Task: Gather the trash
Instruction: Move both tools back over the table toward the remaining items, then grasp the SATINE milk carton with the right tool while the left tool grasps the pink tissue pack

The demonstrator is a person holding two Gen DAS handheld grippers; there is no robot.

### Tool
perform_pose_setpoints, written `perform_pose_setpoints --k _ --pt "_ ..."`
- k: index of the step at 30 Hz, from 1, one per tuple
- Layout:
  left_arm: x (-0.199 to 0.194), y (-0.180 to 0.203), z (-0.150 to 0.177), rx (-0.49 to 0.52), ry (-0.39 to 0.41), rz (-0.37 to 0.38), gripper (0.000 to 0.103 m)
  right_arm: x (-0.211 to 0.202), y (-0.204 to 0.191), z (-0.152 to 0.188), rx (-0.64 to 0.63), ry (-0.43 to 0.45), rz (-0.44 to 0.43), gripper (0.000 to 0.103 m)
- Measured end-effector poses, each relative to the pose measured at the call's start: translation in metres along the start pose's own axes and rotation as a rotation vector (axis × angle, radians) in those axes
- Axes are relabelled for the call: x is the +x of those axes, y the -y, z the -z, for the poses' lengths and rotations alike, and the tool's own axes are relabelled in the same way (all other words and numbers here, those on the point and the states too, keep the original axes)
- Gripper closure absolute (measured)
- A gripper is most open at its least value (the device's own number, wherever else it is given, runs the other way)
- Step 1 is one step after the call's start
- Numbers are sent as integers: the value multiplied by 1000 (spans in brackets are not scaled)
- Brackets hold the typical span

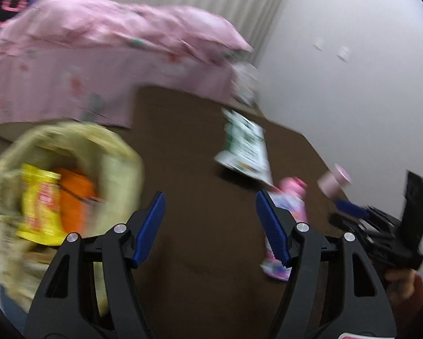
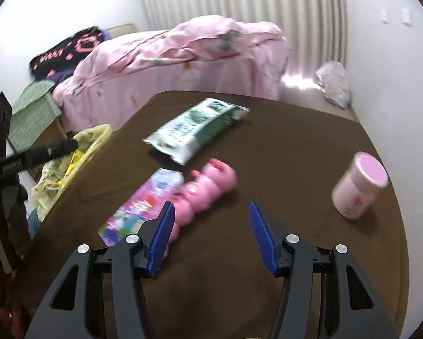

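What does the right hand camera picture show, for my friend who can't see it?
An open right gripper hovers over a brown table holding a pink bumpy toy pack, a green and white bag and a pink cup. A yellowish trash bag hangs at the table's left edge, with a pink-covered bed behind.

Trash bag contents — motion-blurred; labels unreadable

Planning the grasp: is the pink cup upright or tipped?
Tipped: the pale pink lidded cup leans, its lid facing sideways above the brown table.
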State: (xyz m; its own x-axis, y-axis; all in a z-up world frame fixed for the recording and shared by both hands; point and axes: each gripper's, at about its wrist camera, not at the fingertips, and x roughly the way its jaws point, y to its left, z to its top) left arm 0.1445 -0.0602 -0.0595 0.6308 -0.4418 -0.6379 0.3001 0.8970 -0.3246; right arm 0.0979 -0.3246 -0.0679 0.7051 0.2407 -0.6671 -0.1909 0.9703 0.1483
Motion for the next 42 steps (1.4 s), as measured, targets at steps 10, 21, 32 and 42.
perform_pose_setpoints --k 10,21,32,42 --pt "59 67 31 118 -237 70 64 1 22 -14 93 90 -62 45" --pt "11 12 27 55 -126 -121 92 79 -30 -88 69 28 -117 44" --pt "-27 -20 30 -34 -73 -89 74 184 -35 -152 62 -155 143 42" --pt "-28 -15 33 -29 -64 -58 67 188 -25 -154 24 -251 46 44"
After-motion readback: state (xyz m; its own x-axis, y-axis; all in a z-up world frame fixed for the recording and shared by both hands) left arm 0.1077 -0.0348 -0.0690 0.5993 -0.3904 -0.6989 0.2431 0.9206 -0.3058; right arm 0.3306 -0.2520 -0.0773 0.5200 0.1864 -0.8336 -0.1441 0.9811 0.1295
